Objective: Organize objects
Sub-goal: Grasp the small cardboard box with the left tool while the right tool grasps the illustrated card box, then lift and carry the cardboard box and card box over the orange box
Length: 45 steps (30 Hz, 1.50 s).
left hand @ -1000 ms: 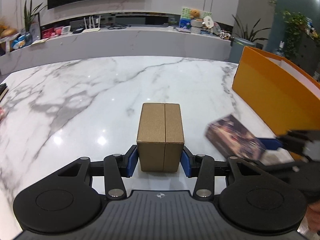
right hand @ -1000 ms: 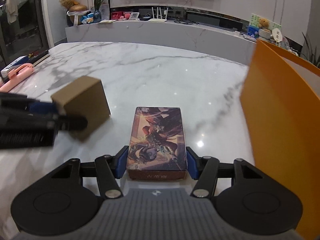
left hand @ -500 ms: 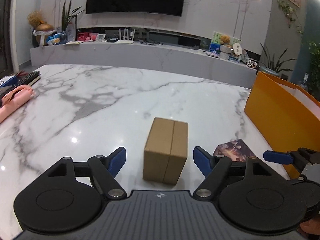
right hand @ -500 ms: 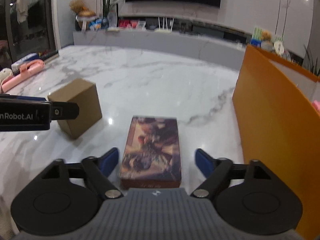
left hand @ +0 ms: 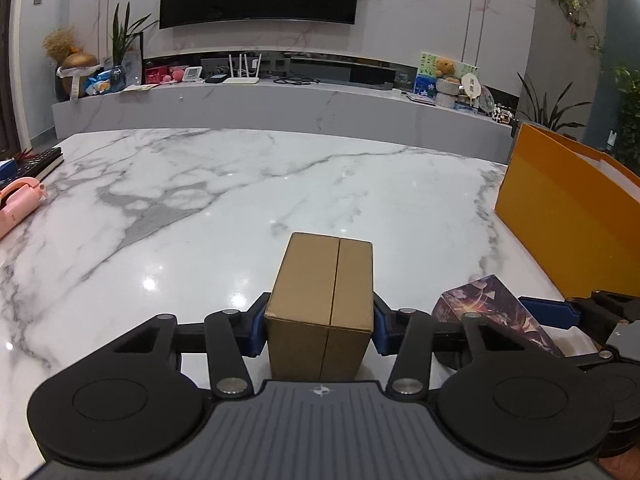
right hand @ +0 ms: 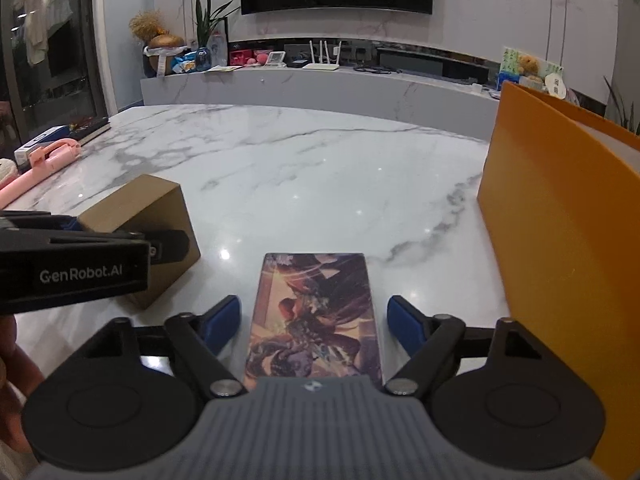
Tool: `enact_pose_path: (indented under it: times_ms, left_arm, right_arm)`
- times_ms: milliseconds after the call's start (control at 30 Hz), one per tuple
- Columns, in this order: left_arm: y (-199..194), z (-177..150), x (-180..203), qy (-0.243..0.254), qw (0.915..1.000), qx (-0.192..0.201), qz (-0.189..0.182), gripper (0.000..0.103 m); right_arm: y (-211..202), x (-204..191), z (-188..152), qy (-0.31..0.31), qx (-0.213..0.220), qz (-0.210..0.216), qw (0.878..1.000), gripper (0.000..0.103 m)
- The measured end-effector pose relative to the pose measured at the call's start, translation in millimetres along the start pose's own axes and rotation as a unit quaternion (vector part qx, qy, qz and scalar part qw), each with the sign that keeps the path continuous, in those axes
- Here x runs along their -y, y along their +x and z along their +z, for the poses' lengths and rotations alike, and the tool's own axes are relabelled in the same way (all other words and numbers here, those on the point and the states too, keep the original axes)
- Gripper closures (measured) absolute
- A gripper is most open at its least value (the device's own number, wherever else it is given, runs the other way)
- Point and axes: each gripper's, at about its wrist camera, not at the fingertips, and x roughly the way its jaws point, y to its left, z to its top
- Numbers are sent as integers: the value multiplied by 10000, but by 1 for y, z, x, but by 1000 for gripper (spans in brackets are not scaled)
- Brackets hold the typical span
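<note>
A small brown cardboard box [left hand: 322, 300] stands on the marble table. My left gripper [left hand: 320, 330] is shut on it, blue pads pressed against both its sides. The box also shows in the right wrist view [right hand: 148, 220], with the left gripper [right hand: 160, 246] on it. A flat card box with fantasy artwork [right hand: 314, 316] lies on the table between the fingers of my right gripper [right hand: 314, 326], which is open with a gap on each side. The card box shows in the left wrist view [left hand: 496, 316] at the right.
A tall orange box [right hand: 560, 216] stands open at the right, close to the right gripper; it also shows in the left wrist view [left hand: 568, 212]. A pink object [left hand: 18, 204] and a dark book [left hand: 36, 160] lie at the table's left edge. A marble counter runs behind.
Both grippers let go and opened half a second ago. The left gripper has now shut on the cardboard box again. The right gripper stays open around the card box, slightly narrower.
</note>
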Motion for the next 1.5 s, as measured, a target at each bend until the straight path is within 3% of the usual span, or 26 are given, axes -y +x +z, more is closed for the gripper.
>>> enact_pose_path:
  times_ms: [167, 333, 600, 933, 1500]
  left_arm:
    - [-3, -2, 5, 49, 10000, 11, -44, 49]
    - [-5, -1, 8, -33, 10000, -63, -16, 49]
    - [-5, 7, 1, -646, 9970, -421, 35, 49]
    - [-10, 5, 6, -385, 9981, -474, 130, 49]
    - [-26, 5, 12, -333, 9981, -501, 120, 49]
  right_arm:
    - [-1, -2, -1, -61, -11, -8, 10000, 25]
    - [-5, -3, -2, -144, 55, 19, 9999, 43]
    - [-8, 1, -4, -164, 48, 114, 9998, 43]
    - [-11, 9, -5, 177, 65, 121, 9997, 43]
    - [-20, 1, -3, -151, -39, 136, 9998, 43]
